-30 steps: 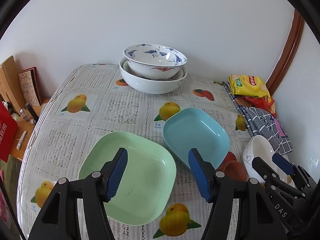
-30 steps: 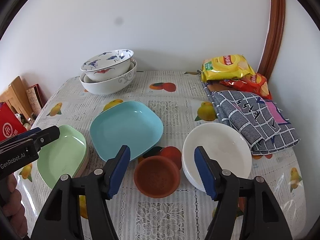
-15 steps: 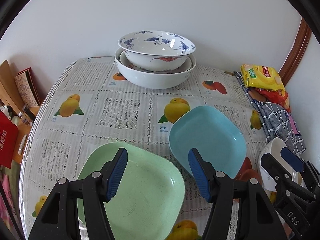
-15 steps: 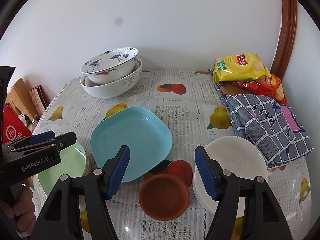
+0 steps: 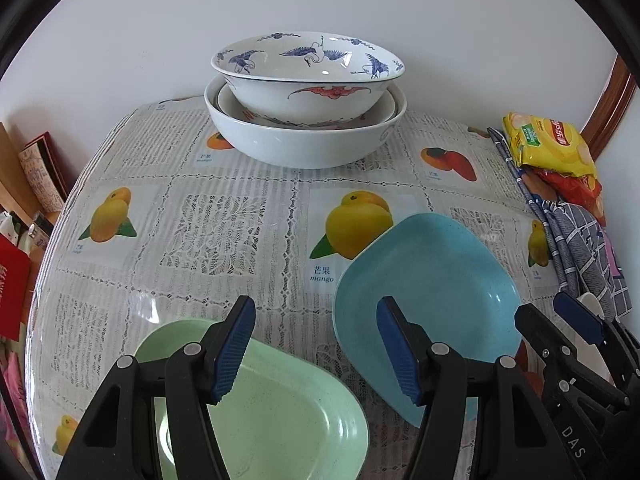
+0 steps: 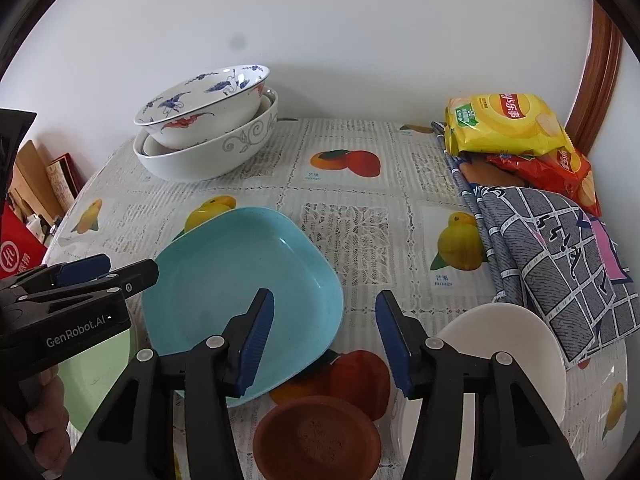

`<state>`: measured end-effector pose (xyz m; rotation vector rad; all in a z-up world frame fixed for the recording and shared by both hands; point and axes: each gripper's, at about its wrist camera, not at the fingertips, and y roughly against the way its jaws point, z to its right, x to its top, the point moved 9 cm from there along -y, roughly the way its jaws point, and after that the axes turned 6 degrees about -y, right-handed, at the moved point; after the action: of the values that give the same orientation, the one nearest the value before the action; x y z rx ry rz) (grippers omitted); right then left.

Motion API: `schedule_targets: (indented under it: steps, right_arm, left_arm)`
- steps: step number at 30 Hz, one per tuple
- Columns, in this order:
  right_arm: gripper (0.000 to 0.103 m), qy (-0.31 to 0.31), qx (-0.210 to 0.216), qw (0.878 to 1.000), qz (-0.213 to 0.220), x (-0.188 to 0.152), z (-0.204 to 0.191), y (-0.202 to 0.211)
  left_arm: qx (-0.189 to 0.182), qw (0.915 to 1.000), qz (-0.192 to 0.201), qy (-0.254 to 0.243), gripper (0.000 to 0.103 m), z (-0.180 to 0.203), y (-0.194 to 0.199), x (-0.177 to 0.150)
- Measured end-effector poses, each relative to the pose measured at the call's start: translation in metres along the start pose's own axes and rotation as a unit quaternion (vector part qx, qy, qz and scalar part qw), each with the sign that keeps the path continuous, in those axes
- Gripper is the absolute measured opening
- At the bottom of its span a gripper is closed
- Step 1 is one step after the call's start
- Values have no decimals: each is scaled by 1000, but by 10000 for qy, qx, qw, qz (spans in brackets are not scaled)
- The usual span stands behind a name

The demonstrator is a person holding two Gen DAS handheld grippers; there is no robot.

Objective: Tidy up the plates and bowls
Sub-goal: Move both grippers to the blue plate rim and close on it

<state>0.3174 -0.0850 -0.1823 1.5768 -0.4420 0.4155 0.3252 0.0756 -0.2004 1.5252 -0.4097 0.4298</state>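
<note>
A green square plate [image 5: 288, 412] lies under my left gripper [image 5: 316, 344], which hovers open over the plate's far edge with nothing between its fingers. Beside it, to the right, a light blue square plate [image 5: 432, 280] rests on the tablecloth. My right gripper [image 6: 326, 332] hangs over the blue plate's [image 6: 240, 280] right corner; its jaws are closing with only tablecloth showing between them. A small brown dish [image 6: 316, 440] sits just below it and a white bowl [image 6: 500, 340] to its right. A crane-painted bowl [image 5: 308, 68] is stacked in a big white bowl [image 5: 304, 144] at the back.
Yellow and red snack bags [image 6: 504, 124] and a folded checked cloth [image 6: 560, 260] fill the table's right side. Books and a red box [image 5: 12, 280] stand past the left edge. A hand [image 6: 44, 412] holds the left gripper [image 6: 92, 276]. A white wall stands behind.
Both grippers have moved forward and down over the table, so the stacked bowls look nearer. The right gripper's jaws have narrowed; the left jaws keep their width.
</note>
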Motion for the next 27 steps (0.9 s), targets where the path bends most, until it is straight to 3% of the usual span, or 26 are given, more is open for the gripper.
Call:
schedule_targets:
  steps: [4,13,21,24,27]
  right_arm:
    - [46,58,-82,9999,-33,2,0,-11]
    - [37,50,-144,9996,-245,4,2,-28]
    - [33,242,-452,9984,-233,6,3,-36]
    - [24,309,-619,9974,-205,8,8,-37]
    - [22,378,-682,9968,-196,9,10,-35]
  left_arm:
    - [135,9998,-65,-159,61,5,-14,2]
    - [-29,9996,-119,-253,58,18,-29,8]
    - [-207,9991,-283,-258,29,26,-45,2]
    - [-251,9989,-288,-279,23,28,-47,2]
    - [-281,9990,-267,-219,21,28,-48,4]
